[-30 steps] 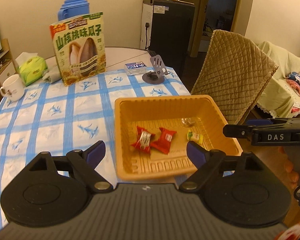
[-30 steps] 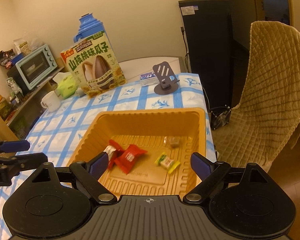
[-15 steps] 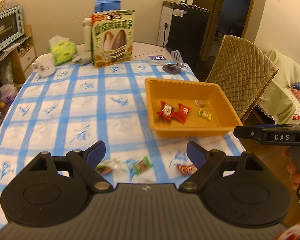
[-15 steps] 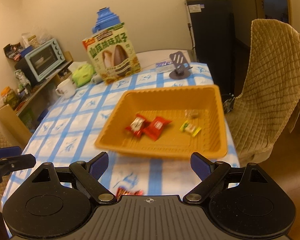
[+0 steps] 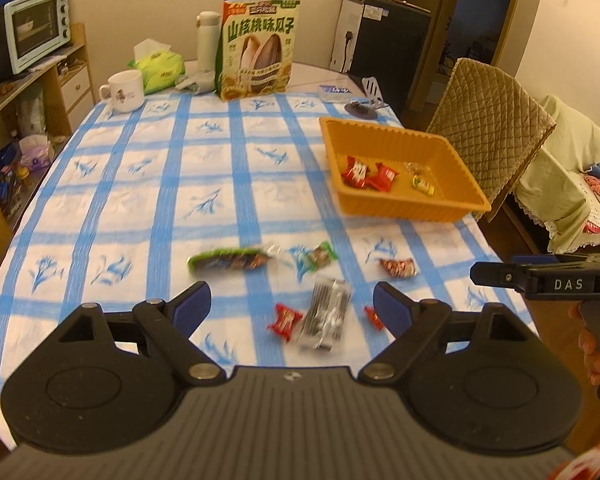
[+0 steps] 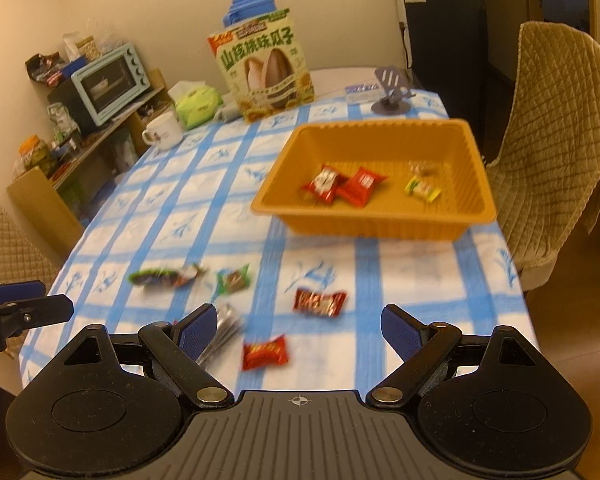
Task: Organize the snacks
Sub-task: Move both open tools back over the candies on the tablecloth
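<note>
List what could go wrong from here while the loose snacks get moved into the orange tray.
1. The orange tray sits near the table's edge by the chair; a nudge might push it off.
2. The silver packet and red candy lie close together; a wide-open left tool may catch both.
3. The flat packet may slip.

Left tool (image 5: 292,306) and right tool (image 6: 296,326) both gape wide, empty, angled downward.
</note>
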Demonstrator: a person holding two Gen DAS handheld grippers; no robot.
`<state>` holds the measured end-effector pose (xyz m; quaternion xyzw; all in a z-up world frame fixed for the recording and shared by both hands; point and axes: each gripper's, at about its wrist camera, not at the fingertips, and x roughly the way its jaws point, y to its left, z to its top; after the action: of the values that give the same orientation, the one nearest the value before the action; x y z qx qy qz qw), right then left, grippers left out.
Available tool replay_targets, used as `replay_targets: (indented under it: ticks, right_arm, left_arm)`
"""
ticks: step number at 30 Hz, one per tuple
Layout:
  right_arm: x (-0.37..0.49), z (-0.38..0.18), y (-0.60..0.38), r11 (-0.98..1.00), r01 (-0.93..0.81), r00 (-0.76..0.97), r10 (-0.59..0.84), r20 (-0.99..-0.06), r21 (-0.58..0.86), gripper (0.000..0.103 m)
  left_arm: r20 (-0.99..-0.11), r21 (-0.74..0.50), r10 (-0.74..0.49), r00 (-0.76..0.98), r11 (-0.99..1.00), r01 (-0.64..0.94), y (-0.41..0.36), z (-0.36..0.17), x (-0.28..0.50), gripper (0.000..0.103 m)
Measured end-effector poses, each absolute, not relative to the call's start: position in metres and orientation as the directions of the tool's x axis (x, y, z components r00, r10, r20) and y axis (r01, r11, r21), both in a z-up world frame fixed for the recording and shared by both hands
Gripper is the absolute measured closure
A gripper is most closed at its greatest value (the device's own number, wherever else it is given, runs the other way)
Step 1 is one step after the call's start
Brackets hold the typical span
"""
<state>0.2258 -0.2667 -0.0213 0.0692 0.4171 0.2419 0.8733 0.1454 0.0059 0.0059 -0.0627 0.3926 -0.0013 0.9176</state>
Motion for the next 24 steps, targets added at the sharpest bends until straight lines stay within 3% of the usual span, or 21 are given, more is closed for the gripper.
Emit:
replay_targets:
  ticks: [24]
  right_arm:
    - [0.184, -0.059, -0.217, 0.86, -0.402, 0.424, 0.478, -0.769, 0.314, 0.014]
  left_arm:
    - [-0.768, -0.094, 0.015, 0.64, 0.986, -0.137, 0.048, -0.026, 0.098, 0.016]
